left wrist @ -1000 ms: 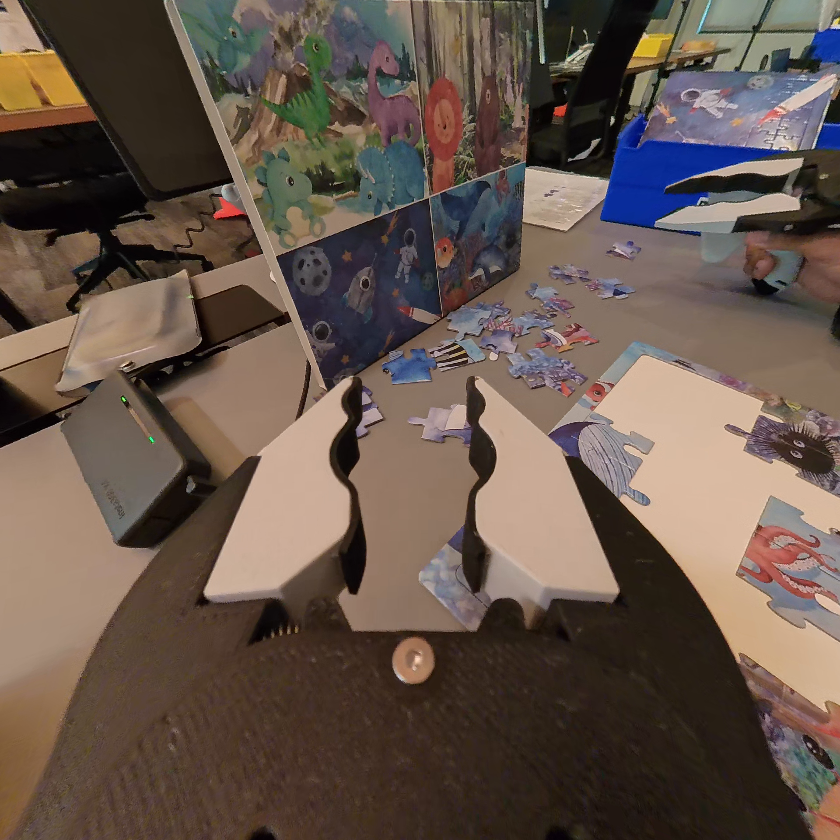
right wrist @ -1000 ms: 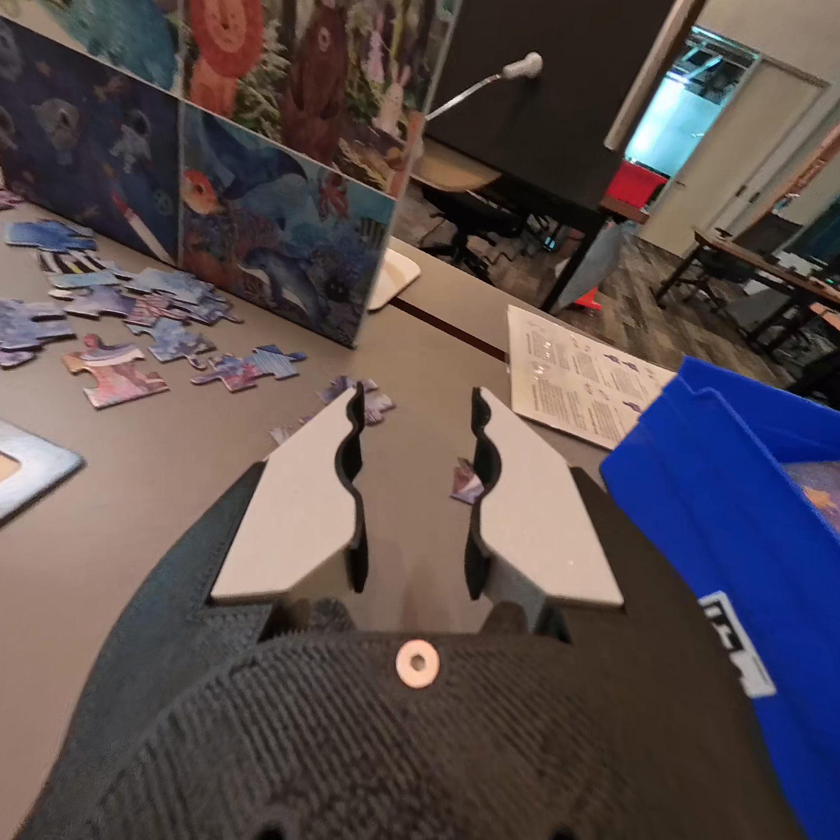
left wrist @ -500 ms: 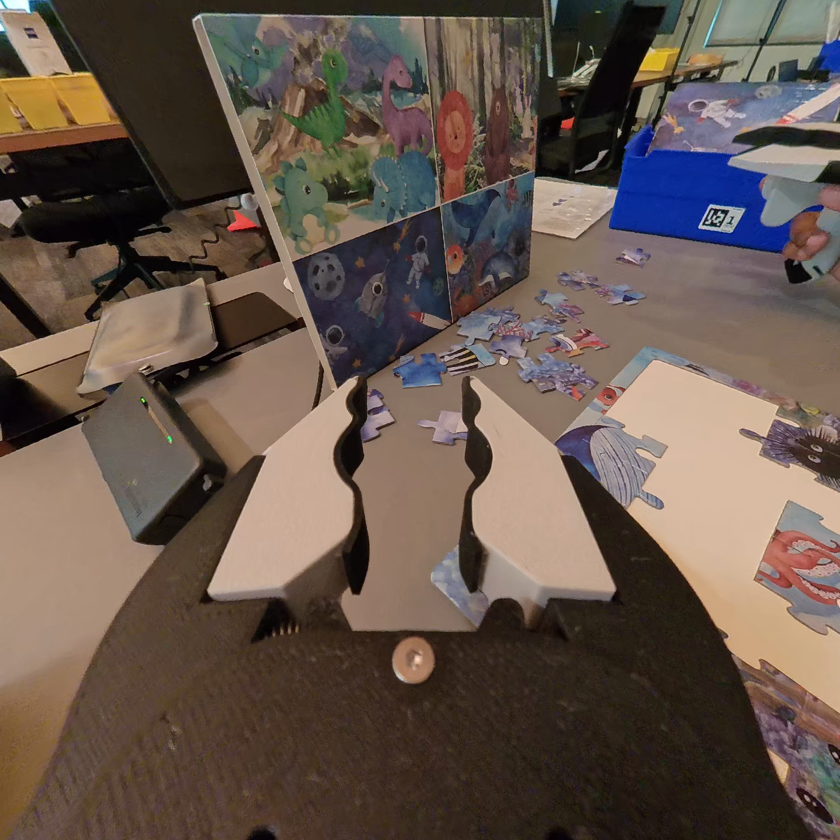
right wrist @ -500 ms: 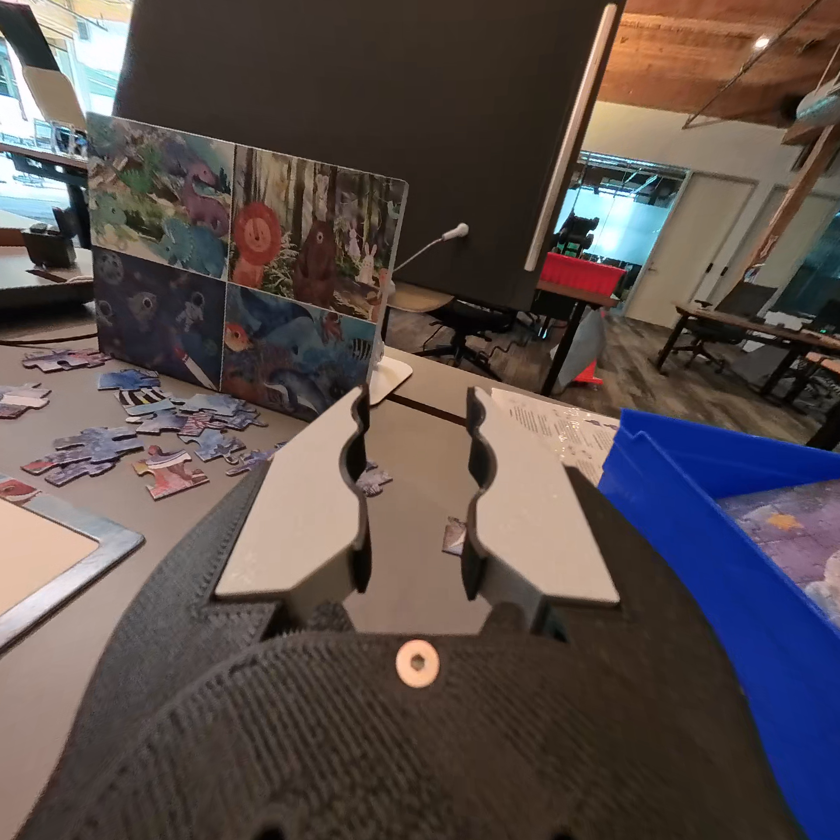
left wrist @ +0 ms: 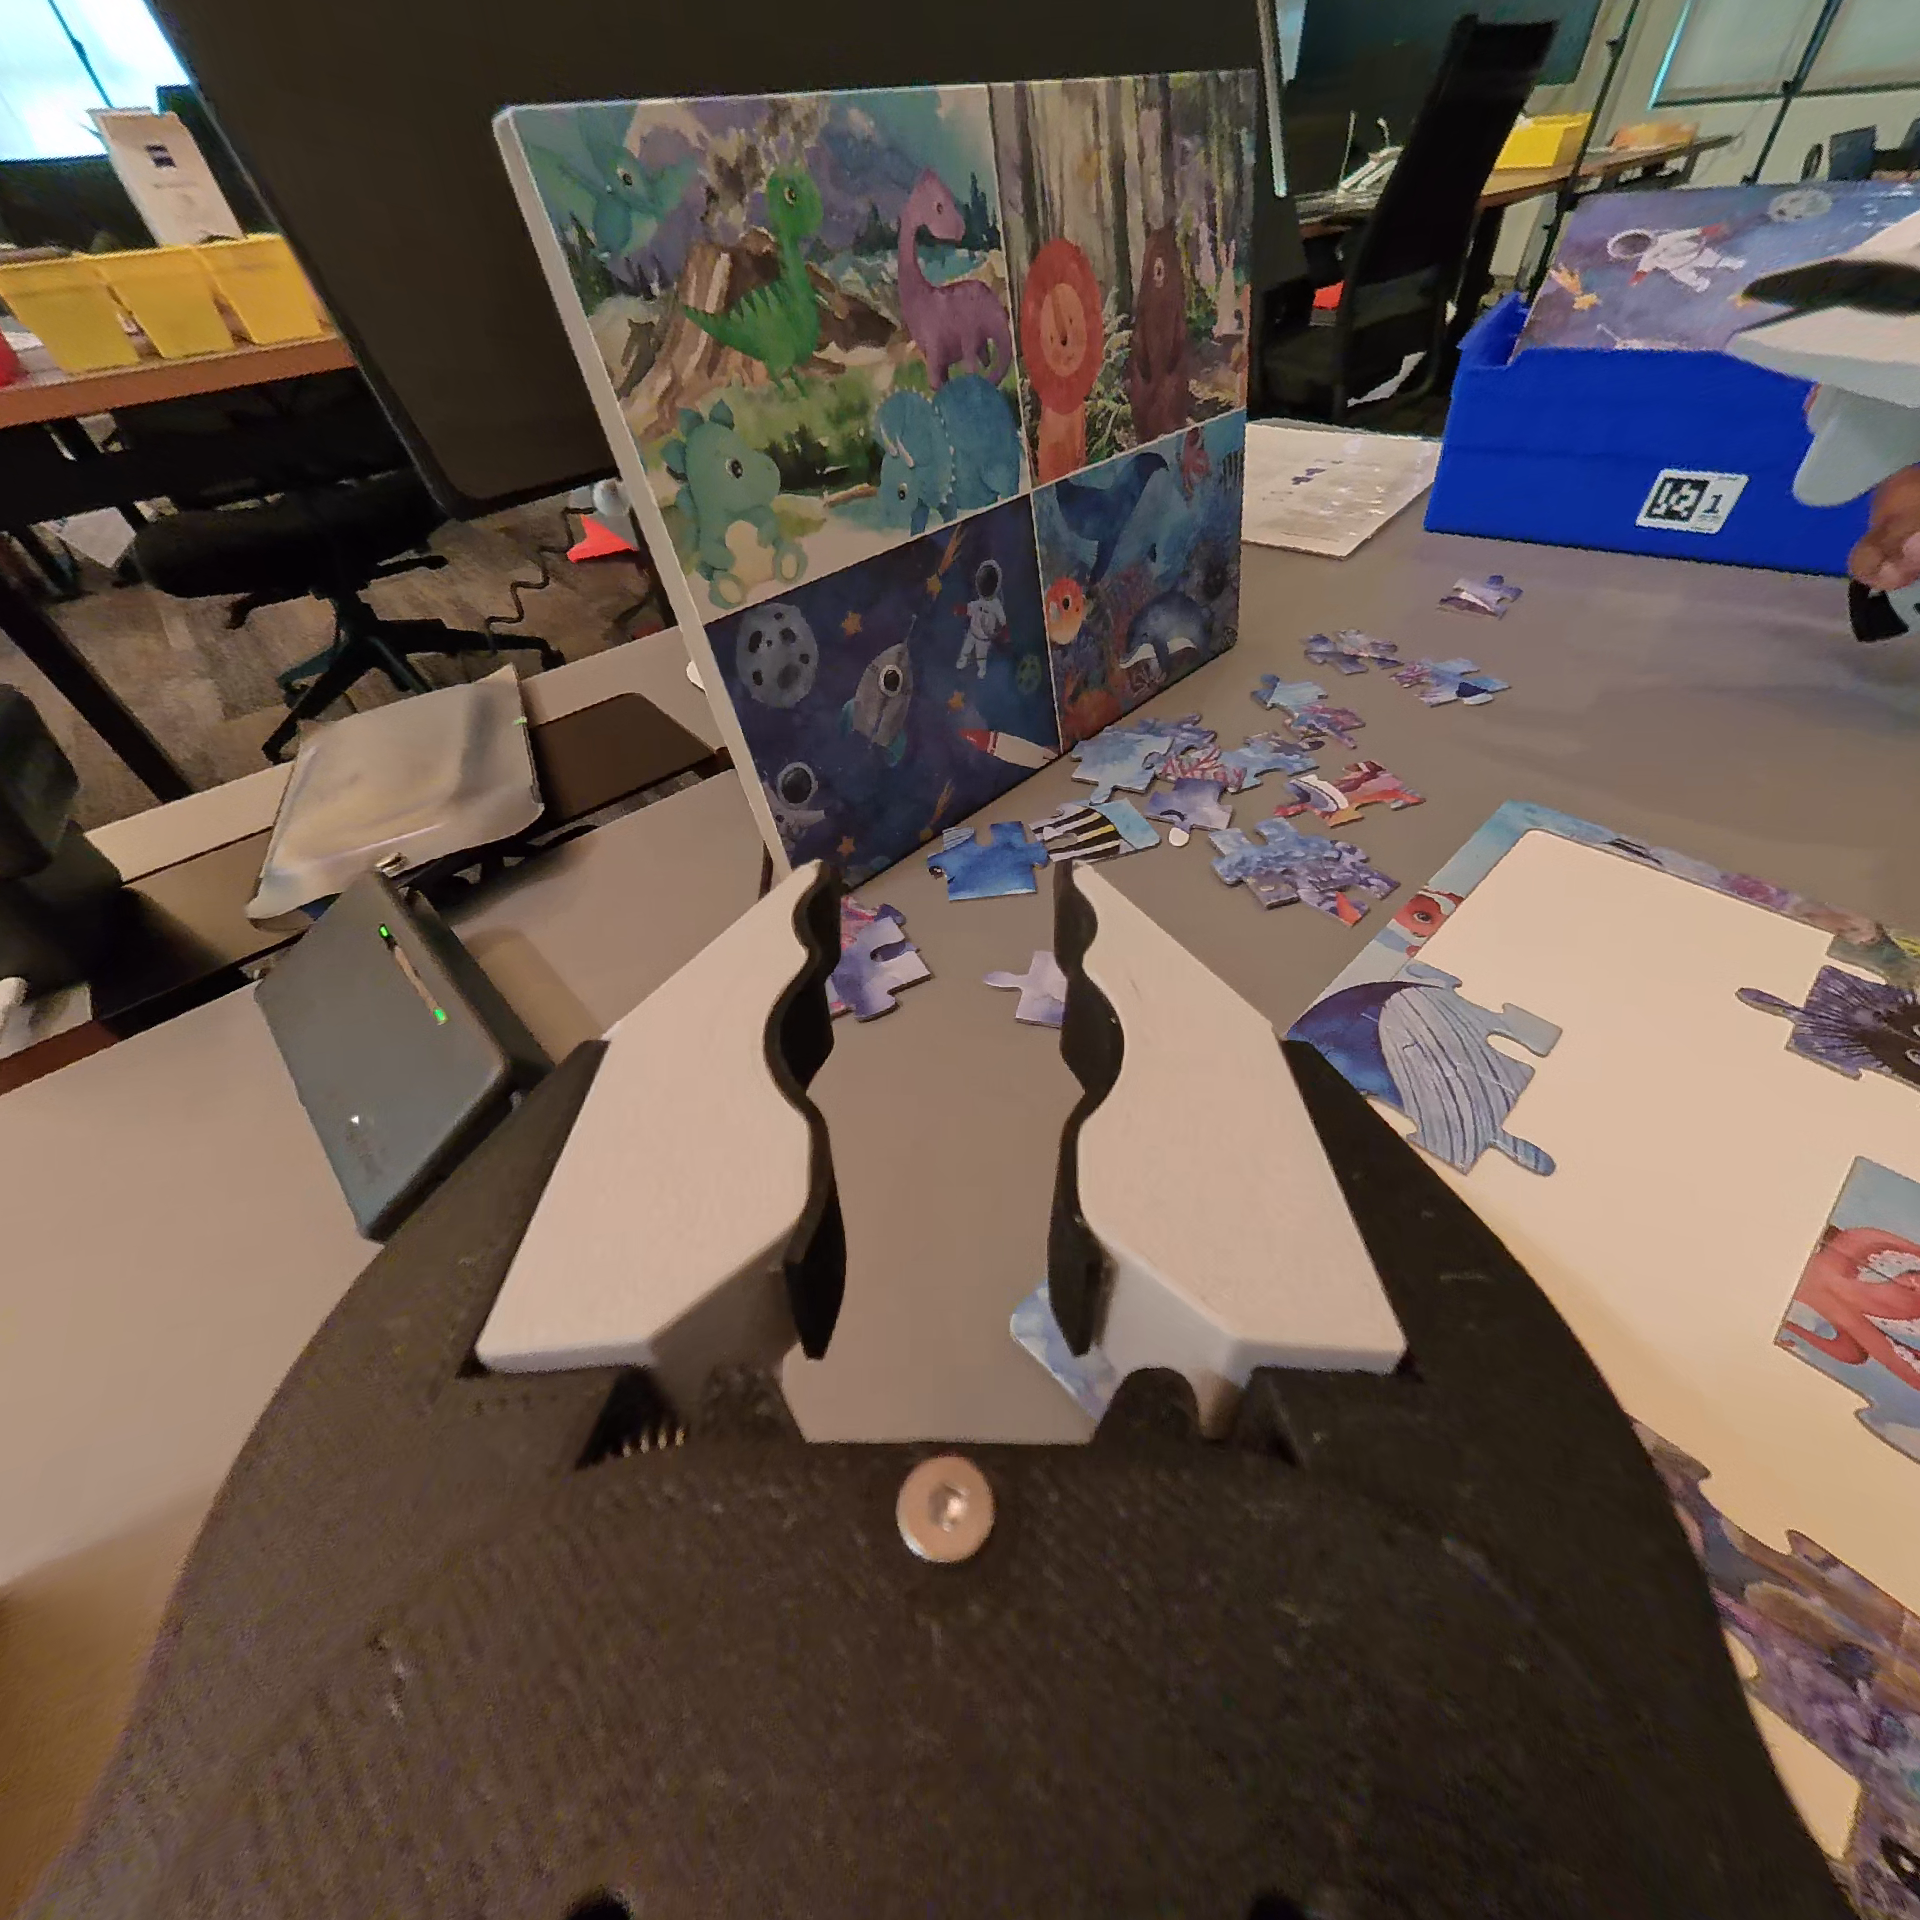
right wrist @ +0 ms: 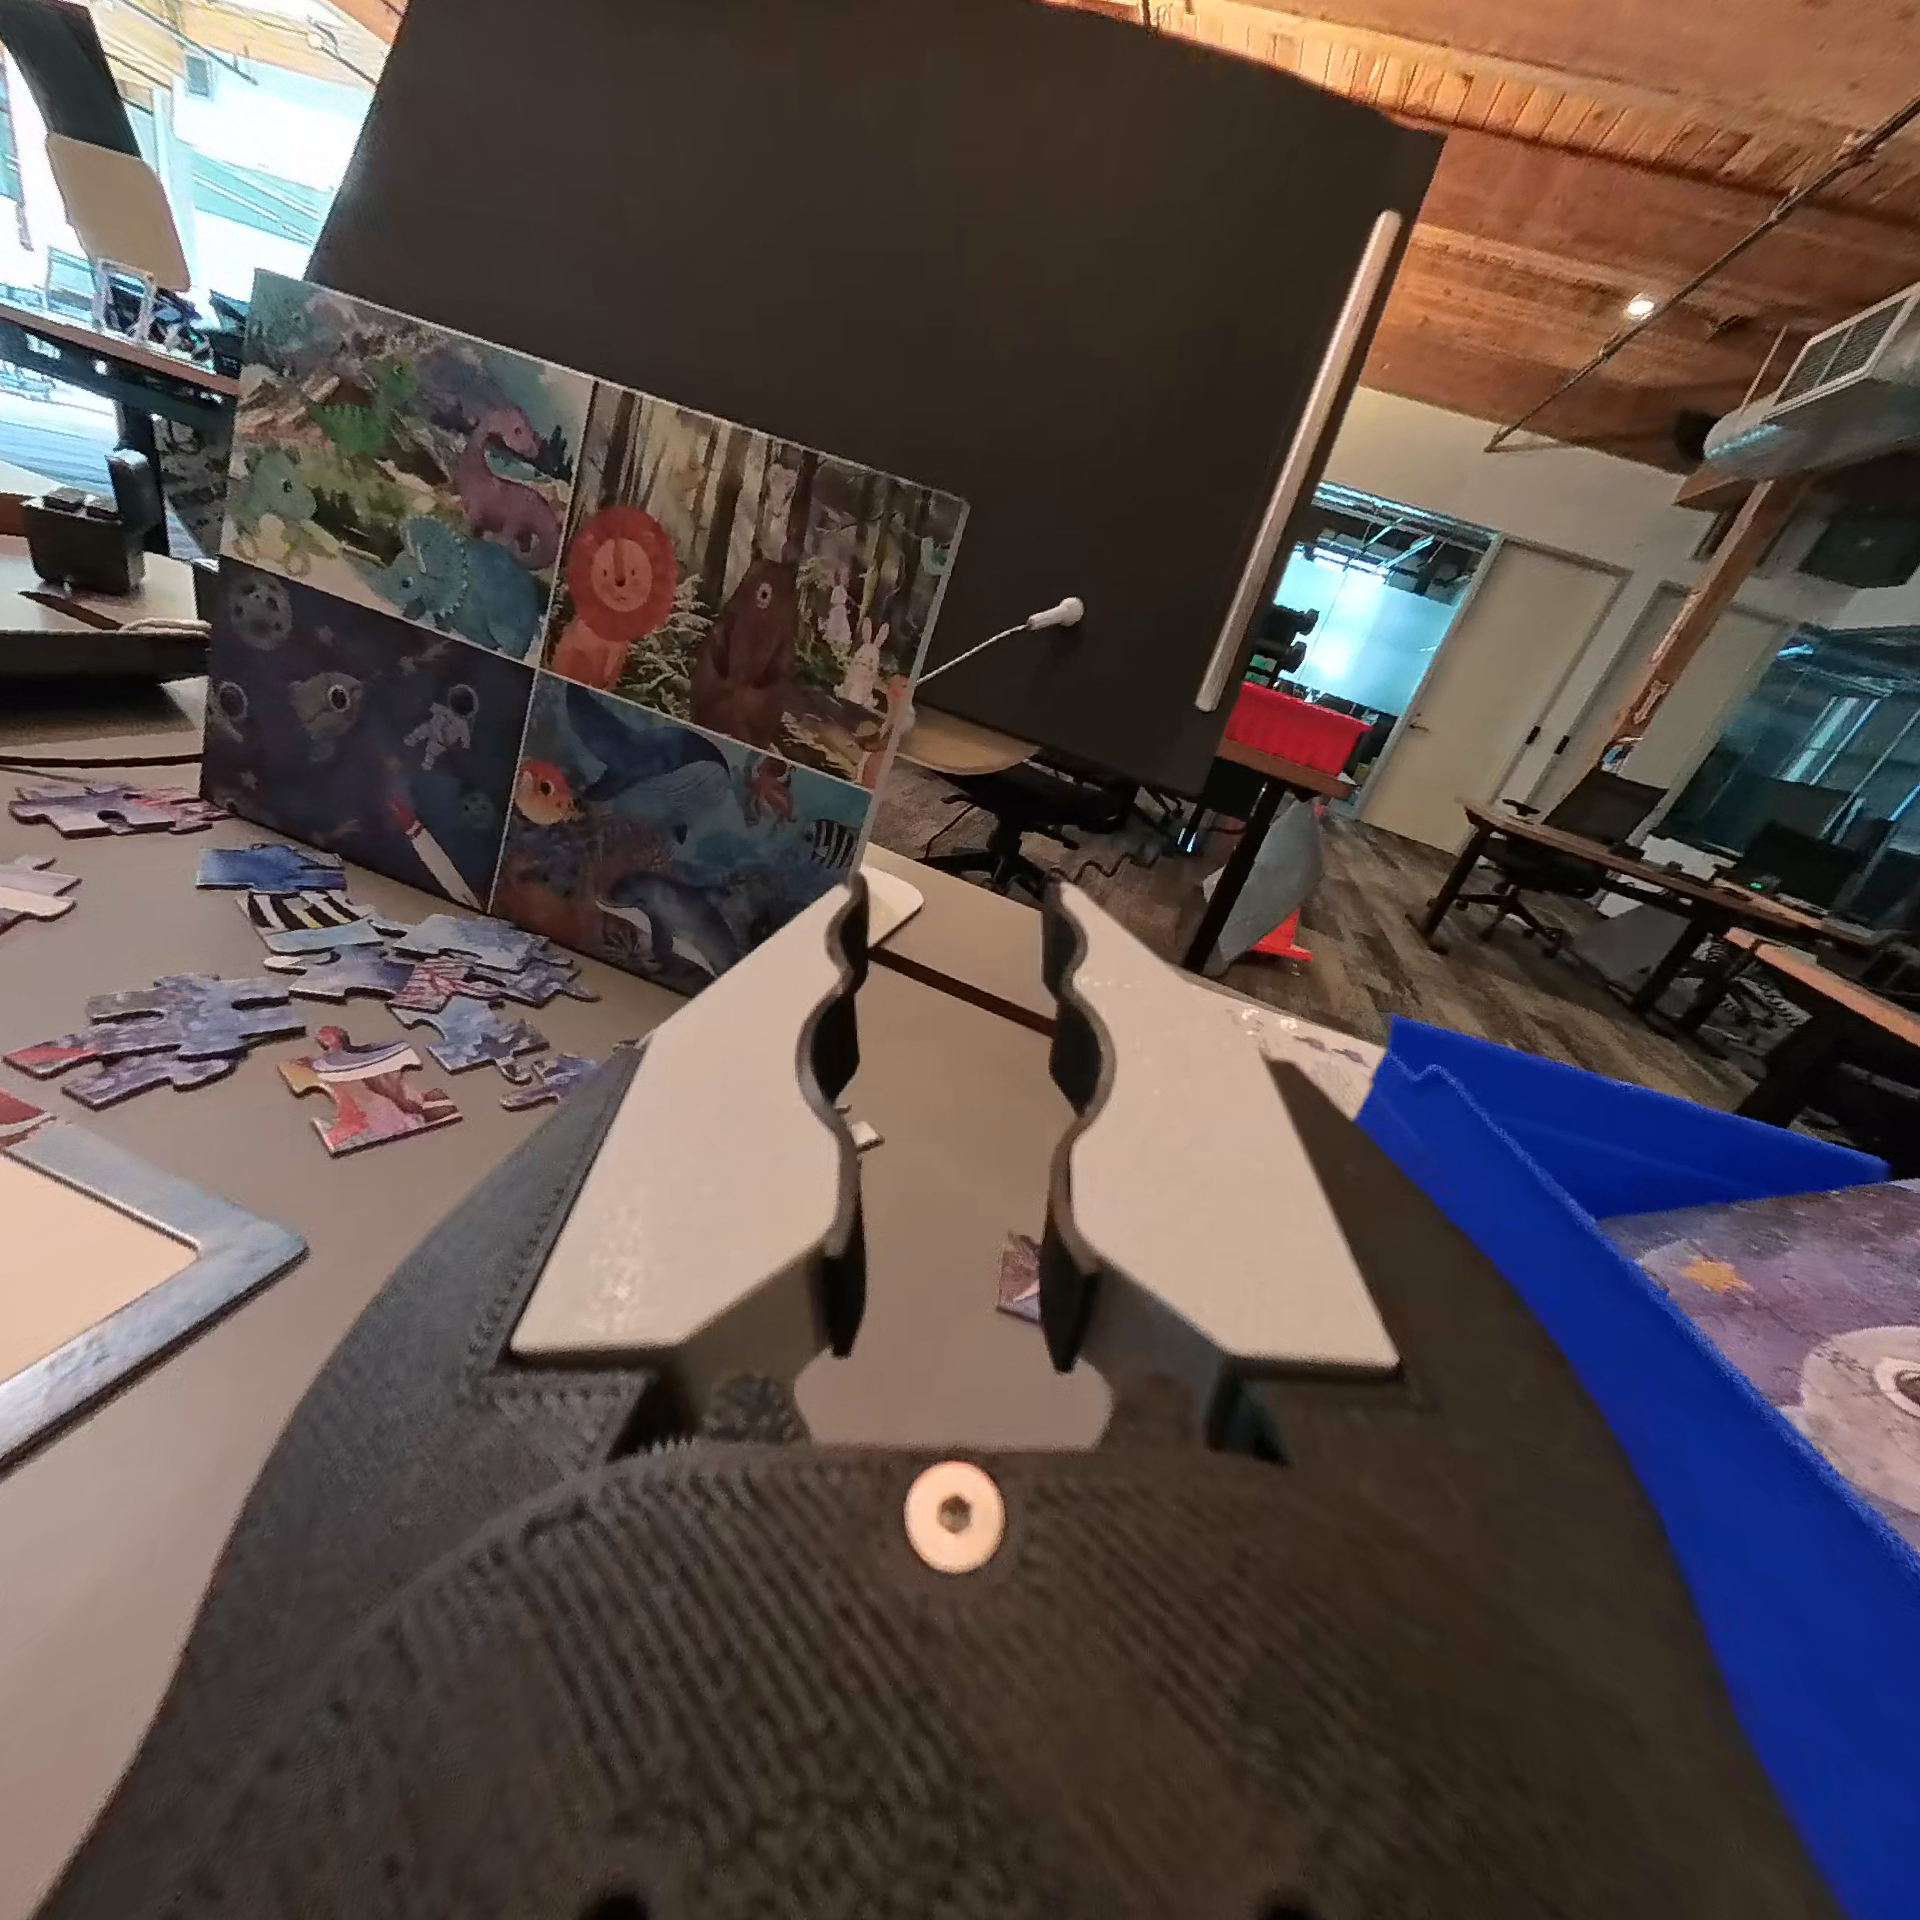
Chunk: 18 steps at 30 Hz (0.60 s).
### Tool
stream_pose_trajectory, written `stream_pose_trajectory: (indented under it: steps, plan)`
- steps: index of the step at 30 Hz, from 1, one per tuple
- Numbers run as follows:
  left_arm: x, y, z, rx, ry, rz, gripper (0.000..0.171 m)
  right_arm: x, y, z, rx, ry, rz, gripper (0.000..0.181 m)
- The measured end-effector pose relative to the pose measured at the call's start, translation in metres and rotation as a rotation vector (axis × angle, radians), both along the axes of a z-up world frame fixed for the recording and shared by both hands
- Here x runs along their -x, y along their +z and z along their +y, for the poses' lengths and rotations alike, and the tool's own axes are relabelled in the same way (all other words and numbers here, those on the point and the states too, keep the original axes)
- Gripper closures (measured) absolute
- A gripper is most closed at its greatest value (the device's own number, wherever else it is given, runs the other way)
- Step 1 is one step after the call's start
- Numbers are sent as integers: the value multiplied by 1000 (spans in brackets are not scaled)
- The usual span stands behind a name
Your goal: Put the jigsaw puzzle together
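Note:
The puzzle tray [left wrist: 1621, 1039] lies at the right, with a cream base and a blue picture frame. A whale piece [left wrist: 1444, 1070], an urchin piece [left wrist: 1860, 1023] and an octopus piece [left wrist: 1860, 1288] sit in it. Several loose pieces [left wrist: 1226, 790] lie in front of the upright picture board [left wrist: 935, 416]. My left gripper [left wrist: 945, 894] is open and empty above the table, left of the tray; a pale blue piece [left wrist: 1049, 1351] lies under its right finger. My right gripper [right wrist: 954, 899] is open and empty, raised, with loose pieces [right wrist: 312, 997] to its left and one small piece [right wrist: 1023, 1273] below.
A blue bin [right wrist: 1662, 1299] holding another puzzle stands close on the right. A grey device [left wrist: 384, 1039] and a silver pouch [left wrist: 405, 769] lie at the left. A paper sheet [left wrist: 1330, 488] lies behind the board. The tray corner [right wrist: 156, 1278] shows at the lower left. About 40 cm separates my left fingertips from my right. Between my left fingertips and the pale blue piece [left wrist: 1049, 1351] there is roughly 11 cm.
Both grippers have tilted upward, so more of the room shows. The right gripper has risen and drifted toward the right edge of the left wrist view. Both stay open.

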<state>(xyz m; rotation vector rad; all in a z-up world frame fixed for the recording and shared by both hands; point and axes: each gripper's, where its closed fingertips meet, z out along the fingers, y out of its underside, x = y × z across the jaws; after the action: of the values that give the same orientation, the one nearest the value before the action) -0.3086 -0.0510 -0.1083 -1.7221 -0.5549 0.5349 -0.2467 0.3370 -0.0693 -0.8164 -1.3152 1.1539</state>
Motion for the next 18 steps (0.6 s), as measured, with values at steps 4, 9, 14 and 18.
stream_pose_trajectory:
  steps: [4,9,14,18]
  plan:
    - [2,4,-5,-31,15,2,135,4,-8,-4,18,16,-36,149]
    - [7,7,-12,-34,50,15,145,7,-13,-9,70,49,-67,150]
    - [9,12,-18,-55,69,20,149,8,-17,-9,74,49,-83,149]
    - [9,10,-17,-52,64,15,148,9,-19,-12,113,69,-97,149]
